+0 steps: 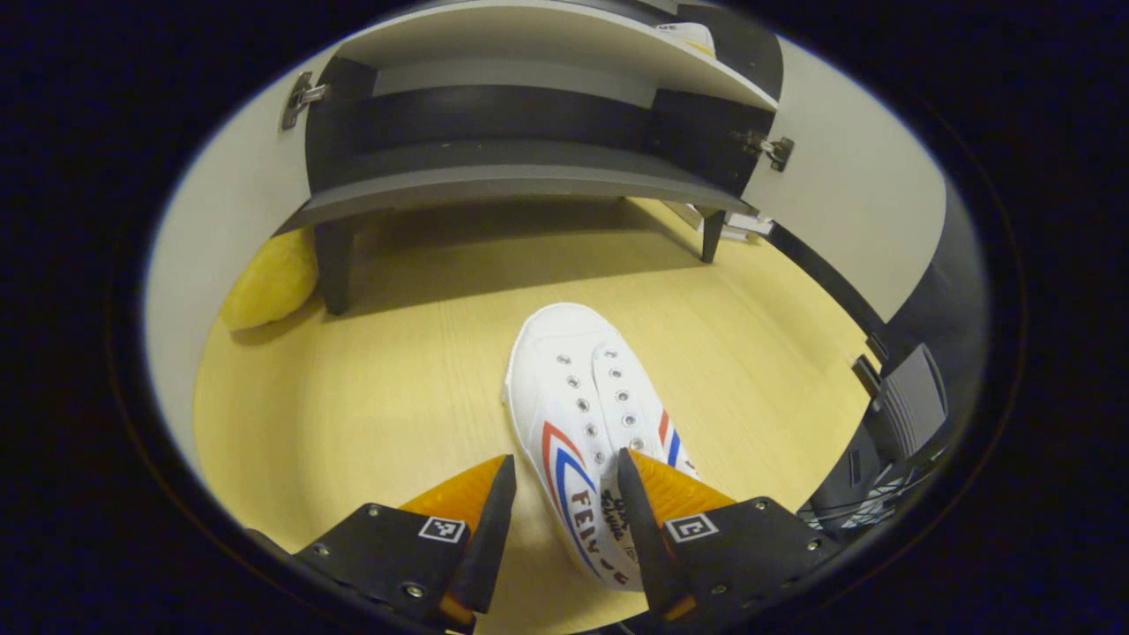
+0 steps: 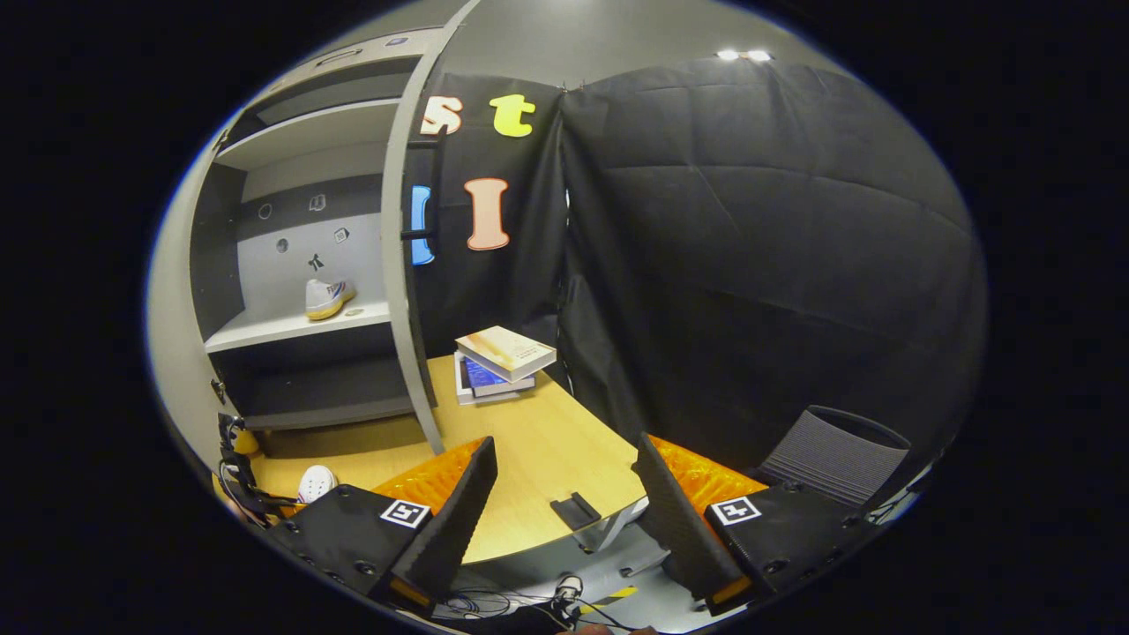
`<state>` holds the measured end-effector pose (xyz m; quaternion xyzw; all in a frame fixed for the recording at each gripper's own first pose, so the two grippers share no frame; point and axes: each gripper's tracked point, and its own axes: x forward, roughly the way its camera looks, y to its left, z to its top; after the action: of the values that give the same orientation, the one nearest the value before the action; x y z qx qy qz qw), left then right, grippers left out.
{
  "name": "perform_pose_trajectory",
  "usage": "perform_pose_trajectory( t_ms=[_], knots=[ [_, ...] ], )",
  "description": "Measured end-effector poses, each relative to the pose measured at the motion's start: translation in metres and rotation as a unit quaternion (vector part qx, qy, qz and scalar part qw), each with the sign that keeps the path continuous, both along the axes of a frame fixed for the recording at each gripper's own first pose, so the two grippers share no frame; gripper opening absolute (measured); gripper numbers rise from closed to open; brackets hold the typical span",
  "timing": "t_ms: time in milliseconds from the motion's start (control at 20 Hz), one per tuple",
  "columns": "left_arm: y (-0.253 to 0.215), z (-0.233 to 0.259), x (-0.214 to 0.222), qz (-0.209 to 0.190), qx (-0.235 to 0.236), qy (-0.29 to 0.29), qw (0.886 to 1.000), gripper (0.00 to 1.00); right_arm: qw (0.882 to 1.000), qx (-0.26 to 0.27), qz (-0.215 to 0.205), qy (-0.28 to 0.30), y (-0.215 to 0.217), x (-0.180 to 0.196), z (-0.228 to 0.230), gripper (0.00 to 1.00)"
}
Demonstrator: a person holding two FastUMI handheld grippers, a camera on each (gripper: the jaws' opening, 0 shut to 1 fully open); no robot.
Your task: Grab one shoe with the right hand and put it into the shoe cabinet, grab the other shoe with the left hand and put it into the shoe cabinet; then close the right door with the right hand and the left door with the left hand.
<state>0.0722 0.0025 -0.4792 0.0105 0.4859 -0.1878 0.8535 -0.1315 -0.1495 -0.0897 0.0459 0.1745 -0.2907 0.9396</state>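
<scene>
A white shoe (image 1: 578, 414) with red and blue stripes lies on the wooden tabletop (image 1: 370, 397), toe toward the shoe cabinet (image 1: 494, 176). My left gripper (image 1: 564, 529) is open and low over the shoe's heel end, one finger on each side, the right finger (image 1: 639, 511) overlapping the heel. The second white shoe (image 2: 326, 298) stands on the cabinet's middle shelf (image 2: 291, 328). Both cabinet doors, left (image 1: 220, 220) and right (image 1: 847, 194), stand open. My right gripper (image 2: 564, 511) is open, holds nothing, and hangs back over the table's near edge, right of the cabinet.
A yellow soft object (image 1: 269, 282) lies by the cabinet's left leg. A stack of books (image 2: 498, 362) sits on the table behind the open right door (image 2: 401, 265). A grey chair (image 2: 829, 459) stands off the table's right side. Cables hang below the table edge (image 2: 564, 529).
</scene>
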Motion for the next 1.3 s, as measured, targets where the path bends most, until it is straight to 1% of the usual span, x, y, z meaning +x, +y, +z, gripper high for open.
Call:
perform_pose_trajectory(
  t_ms=[50, 100, 150, 200, 250, 300, 350, 400, 450, 500, 550, 600, 650, 700, 800, 850, 900, 950, 1000, 1150, 1200, 1300],
  knots=[
    [-0.001, 0.0, -0.002, 0.01, -0.003, 0.01, 1.0, 0.58, 1.0, -0.004, -0.006, 0.001, -0.007, -0.002, 0.001, 0.95],
    [0.0, 0.004, -0.002, 0.011, -0.004, 0.012, 1.0, 0.5, 1.0, -0.006, -0.01, -0.001, -0.013, -0.003, 0.004, 0.95],
    [0.0, -0.001, -0.004, 0.004, -0.001, 0.021, 1.0, 0.49, 1.0, -0.006, -0.014, -0.003, -0.02, -0.003, 0.005, 1.0],
    [0.001, -0.002, -0.008, 0.001, 0.004, 0.029, 1.0, 0.51, 1.0, -0.006, -0.018, -0.004, -0.027, -0.001, 0.005, 1.0],
    [0.001, -0.002, -0.009, 0.001, 0.008, 0.036, 0.999, 0.49, 1.0, -0.004, -0.017, -0.005, -0.033, 0.003, 0.002, 1.0],
    [0.002, -0.002, -0.007, 0.005, 0.01, 0.03, 0.999, 0.5, 1.0, -0.005, -0.016, -0.007, -0.039, 0.007, 0.003, 0.95],
    [0.002, -0.003, -0.008, 0.012, 0.01, 0.041, 0.999, 0.39, 1.0, -0.009, -0.015, -0.011, -0.046, 0.01, 0.003, 0.95],
    [0.002, -0.001, -0.007, 0.016, 0.009, 0.044, 0.999, 0.4, 1.0, -0.012, -0.015, -0.015, -0.051, 0.015, 0.005, 0.99],
    [0.007, 0.0, -0.005, 0.026, 0.015, 0.043, 0.999, 0.39, 1.0, -0.013, -0.014, -0.019, -0.055, 0.02, 0.006, 0.95],
    [0.006, 0.001, -0.006, 0.039, 0.015, 0.052, 0.998, 0.31, 1.0, -0.01, -0.012, -0.023, -0.058, 0.024, 0.004, 0.99],
    [0.005, -0.002, -0.006, 0.043, 0.02, 0.057, 0.997, 0.24, 1.0, -0.006, -0.009, -0.026, -0.063, 0.032, 0.004, 0.95],
    [0.008, 0.0, -0.004, 0.045, 0.032, 0.051, 0.997, 0.24, 0.999, -0.003, -0.008, -0.03, -0.067, 0.039, 0.005, 0.95],
    [0.006, -0.002, -0.003, 0.059, 0.033, 0.052, 0.996, 0.17, 0.999, -0.001, -0.006, -0.035, -0.073, 0.046, 0.005, 0.99],
    [0.006, 0.001, -0.006, 0.064, 0.038, 0.057, 0.996, 0.1, 0.999, 0.0, -0.004, -0.039, -0.076, 0.051, 0.007, 0.99],
    [0.01, 0.008, -0.001, 0.076, 0.053, 0.046, 0.995, 0.1, 0.999, 0.001, -0.005, -0.047, -0.088, 0.059, 0.009, 0.99],
    [0.006, 0.001, -0.001, 0.082, 0.055, 0.047, 0.994, 0.02, 0.999, 0.002, -0.005, -0.049, -0.094, 0.063, 0.008, 0.99],
    [0.006, 0.002, -0.004, 0.083, 0.06, 0.053, 0.993, 0.02, 0.999, 0.004, -0.006, -0.052, -0.101, 0.066, 0.009, 0.95],
    [0.009, 0.008, -0.004, 0.091, 0.064, 0.051, 0.992, 0.02, 0.998, 0.007, -0.007, -0.055, -0.109, 0.069, 0.008, 0.95],
    [0.009, 0.012, -0.001, 0.095, 0.067, 0.045, 0.992, 0.02, 0.998, 0.011, -0.008, -0.058, -0.116, 0.074, 0.009, 0.99],
    [0.012, 0.02, 0.007, 0.095, 0.074, 0.013, 0.993, 0.0, 0.997, 0.011, -0.002, -0.07, -0.138, 0.092, 0.009, 0.99],
    [0.012, 0.021, 0.009, 0.1, 0.072, 0.0, 0.992, 0.02, 0.997, 0.006, 0.002, -0.074, -0.145, 0.1, 0.009, 0.99],
    [0.013, 0.023, 0.008, 0.12, 0.065, -0.022, 0.99, 0.01, 0.997, -0.001, 0.012, -0.081, -0.155, 0.116, 0.007, 0.99]
  ],
)
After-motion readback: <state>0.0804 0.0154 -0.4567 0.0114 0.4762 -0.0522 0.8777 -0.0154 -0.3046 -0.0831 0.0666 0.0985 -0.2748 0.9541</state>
